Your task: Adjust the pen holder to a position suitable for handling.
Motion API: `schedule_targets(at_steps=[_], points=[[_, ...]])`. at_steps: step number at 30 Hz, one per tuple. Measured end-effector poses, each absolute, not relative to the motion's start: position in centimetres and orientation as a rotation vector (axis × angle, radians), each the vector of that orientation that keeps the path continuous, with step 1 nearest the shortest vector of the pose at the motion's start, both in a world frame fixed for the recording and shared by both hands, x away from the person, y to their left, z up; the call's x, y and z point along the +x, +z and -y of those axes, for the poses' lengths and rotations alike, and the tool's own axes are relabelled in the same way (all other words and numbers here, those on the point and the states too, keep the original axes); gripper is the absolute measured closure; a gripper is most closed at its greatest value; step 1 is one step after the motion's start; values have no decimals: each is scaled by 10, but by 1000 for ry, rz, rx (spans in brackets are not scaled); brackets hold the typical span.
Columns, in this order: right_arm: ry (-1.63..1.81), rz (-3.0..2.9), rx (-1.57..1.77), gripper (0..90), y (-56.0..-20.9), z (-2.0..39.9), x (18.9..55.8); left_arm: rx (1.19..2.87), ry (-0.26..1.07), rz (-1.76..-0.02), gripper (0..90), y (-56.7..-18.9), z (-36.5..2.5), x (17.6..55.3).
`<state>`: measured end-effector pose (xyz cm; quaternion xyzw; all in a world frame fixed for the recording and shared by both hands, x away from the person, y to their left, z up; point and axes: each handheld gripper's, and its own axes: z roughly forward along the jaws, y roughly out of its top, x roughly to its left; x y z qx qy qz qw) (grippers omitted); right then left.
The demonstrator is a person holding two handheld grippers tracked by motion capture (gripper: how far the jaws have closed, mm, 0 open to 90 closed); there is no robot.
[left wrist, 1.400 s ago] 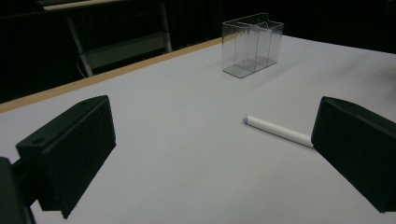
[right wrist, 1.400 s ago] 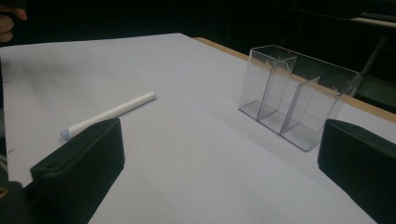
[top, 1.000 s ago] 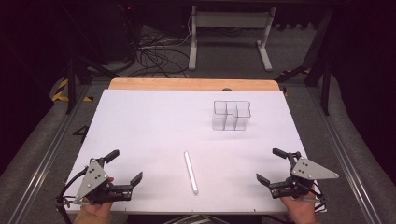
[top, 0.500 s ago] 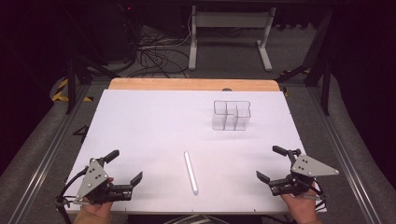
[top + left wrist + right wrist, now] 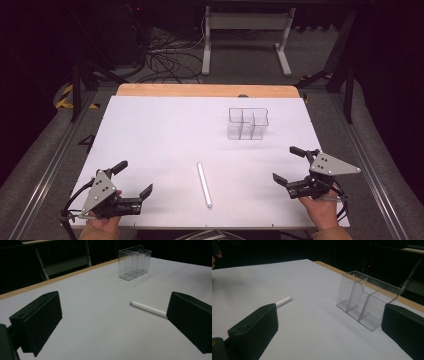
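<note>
- So, the white marker point(image 5: 204, 184) is a slim round stick with a smooth matte barrel, lying flat on the table point(image 5: 165, 130) near the front edge, roughly midway between the two grippers and touching neither.
- In the left gripper view the marker's point(image 5: 148, 308) rounded, slightly bluish tip points away from the right-hand jaw, which hides the other end.
- In the right gripper view the marker point(image 5: 283, 301) pokes out from behind the left-hand jaw, blunt end showing.
- Left gripper point(image 5: 134, 180) sits at the front left corner of the table, jaws spread wide with nothing between them. The jaws are chunky black blocks with a matte plastic look, and a grey three-cornered plate with small holes sits on top.
- Right gripper point(image 5: 290, 165) is at the front right, also gaping wide and empty, same black blocky jaws and grey plate.
- A hand point(image 5: 322, 212) holds the right one from below; the other hand point(image 5: 100, 227) is just visible under the left one.
- Further back, right of centre, stands a clear plastic organizer point(image 5: 247, 123), boxy with thin glossy walls and dividers making several compartments, all see-through. It's well apart from the marker.
- The table top is a plain white smooth sheet with a light wooden strip point(image 5: 207, 90) along the far edge.
</note>
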<state>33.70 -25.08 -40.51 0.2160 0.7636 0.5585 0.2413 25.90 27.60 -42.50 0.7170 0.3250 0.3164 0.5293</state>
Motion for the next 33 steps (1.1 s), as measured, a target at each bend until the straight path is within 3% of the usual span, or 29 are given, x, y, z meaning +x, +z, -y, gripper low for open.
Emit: schedule_targets(at_steps=[17, 24, 33], points=[[1504, -2062, 541, 4, -392, 244, 342, 1717, 748, -777, 10, -425, -275, 260], [1391, -2217, 491, 99, -376, 234, 353, 1719, 746, -775, 10, -425, -276, 260], [1369, -2294, 488, 134, -365, 227, 370, 1722, 745, -775, 11, -425, -276, 260]])
